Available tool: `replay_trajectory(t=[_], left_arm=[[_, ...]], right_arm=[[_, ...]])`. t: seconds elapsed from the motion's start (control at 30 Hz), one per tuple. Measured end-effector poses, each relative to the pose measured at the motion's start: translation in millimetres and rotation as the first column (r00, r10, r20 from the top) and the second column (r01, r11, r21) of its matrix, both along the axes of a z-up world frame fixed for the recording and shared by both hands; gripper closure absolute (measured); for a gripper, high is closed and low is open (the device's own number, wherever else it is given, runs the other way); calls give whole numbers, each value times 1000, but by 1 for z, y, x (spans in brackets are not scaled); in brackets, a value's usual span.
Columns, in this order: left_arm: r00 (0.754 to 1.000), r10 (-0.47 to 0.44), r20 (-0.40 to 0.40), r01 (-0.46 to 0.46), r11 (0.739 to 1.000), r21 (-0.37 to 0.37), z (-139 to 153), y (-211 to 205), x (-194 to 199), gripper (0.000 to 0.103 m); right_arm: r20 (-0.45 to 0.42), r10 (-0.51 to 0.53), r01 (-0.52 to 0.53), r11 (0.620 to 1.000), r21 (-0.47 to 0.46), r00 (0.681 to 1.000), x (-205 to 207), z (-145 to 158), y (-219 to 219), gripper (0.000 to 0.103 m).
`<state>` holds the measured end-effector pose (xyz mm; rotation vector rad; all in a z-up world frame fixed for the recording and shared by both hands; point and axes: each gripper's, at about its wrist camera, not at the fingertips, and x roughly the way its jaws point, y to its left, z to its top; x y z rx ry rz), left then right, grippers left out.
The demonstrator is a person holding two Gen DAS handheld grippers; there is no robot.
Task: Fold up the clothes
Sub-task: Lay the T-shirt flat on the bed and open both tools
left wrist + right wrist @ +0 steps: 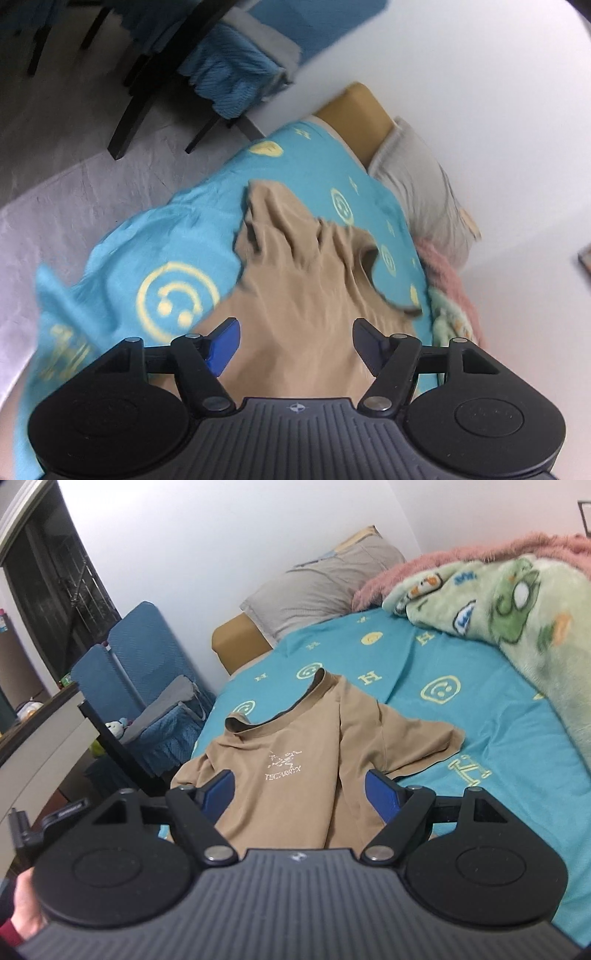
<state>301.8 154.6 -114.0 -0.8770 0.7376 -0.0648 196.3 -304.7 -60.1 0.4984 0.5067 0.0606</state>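
My left tool is spread wide, nothing between its blue pads, hanging over the tan T-shirt. The shirt lies rumpled on the turquoise smiley-print bedsheet, neck hole toward the far right in the left wrist view, which is motion-blurred. My right tool is also wide apart and empty, low over the shirt's lower part; can't tell if either tool touches the fabric. In the right wrist view the T-shirt is front side up, white logo print readable, collar pointing toward the headboard end, one sleeve spread to the right, body creased and partly bunched. A grey pillow sits at the head of the bed, and a green cartoon blanket and a pink fuzzy one are piled on the right, apart from the shirt. There is a blue chair left of the bed. My hand shows at the lower left.
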Motion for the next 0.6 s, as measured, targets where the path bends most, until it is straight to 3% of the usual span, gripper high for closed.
replay_trajectory(t=[0.23, 0.47, 0.53, 0.57, 0.6], left_arm=[[990, 128, -55, -127, 992, 26, -38, 13, 75, 44], [994, 103, -33, -102, 993, 52, -54, 17, 111, 59], [995, 95, -27, -93, 994, 59, -58, 17, 121, 70], [997, 66, -26, -65, 996, 55, -60, 18, 125, 84], [999, 35, -30, -33, 998, 58, -59, 17, 128, 91]], right_arm=[[-41, -21, 22, 1000, 11, 999, 39, -25, -8, 24], [-114, -15, 20, 999, 47, 993, 71, -55, -16, 23], [-134, -9, 17, 998, 61, 991, 76, -62, -16, 24], [-142, -5, 15, 998, 66, 990, 79, -65, -16, 24], [-149, -4, 14, 998, 68, 989, 81, -67, -17, 23]])
